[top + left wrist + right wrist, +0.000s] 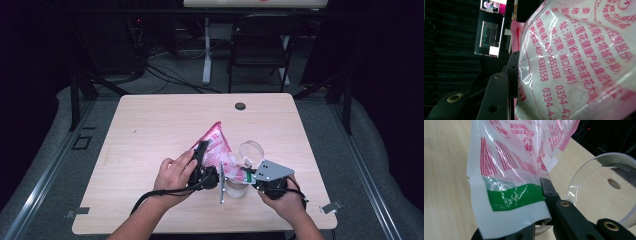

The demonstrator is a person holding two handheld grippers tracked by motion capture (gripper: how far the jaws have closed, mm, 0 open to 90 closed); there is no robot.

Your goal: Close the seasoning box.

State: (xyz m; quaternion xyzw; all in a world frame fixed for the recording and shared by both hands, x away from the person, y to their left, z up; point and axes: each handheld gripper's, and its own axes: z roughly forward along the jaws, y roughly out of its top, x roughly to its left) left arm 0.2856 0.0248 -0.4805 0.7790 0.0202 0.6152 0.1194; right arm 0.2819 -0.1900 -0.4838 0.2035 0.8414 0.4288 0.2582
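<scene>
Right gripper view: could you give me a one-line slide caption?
Right tongs pinch the green-banded corner of a pink-printed plastic bag beside a clear round container on a wooden table.

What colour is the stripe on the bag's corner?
Green, on the bag; the right gripper view shows it best.

Glossy crinkled plastic bag (506, 170), clear plastic jar (604, 185), matt wooden table (165, 120)

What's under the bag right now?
A clear jar stands on the table under the pink bag's lower corner. The bag and jaws cover the jar's mouth, so its contents cannot be seen.
</scene>
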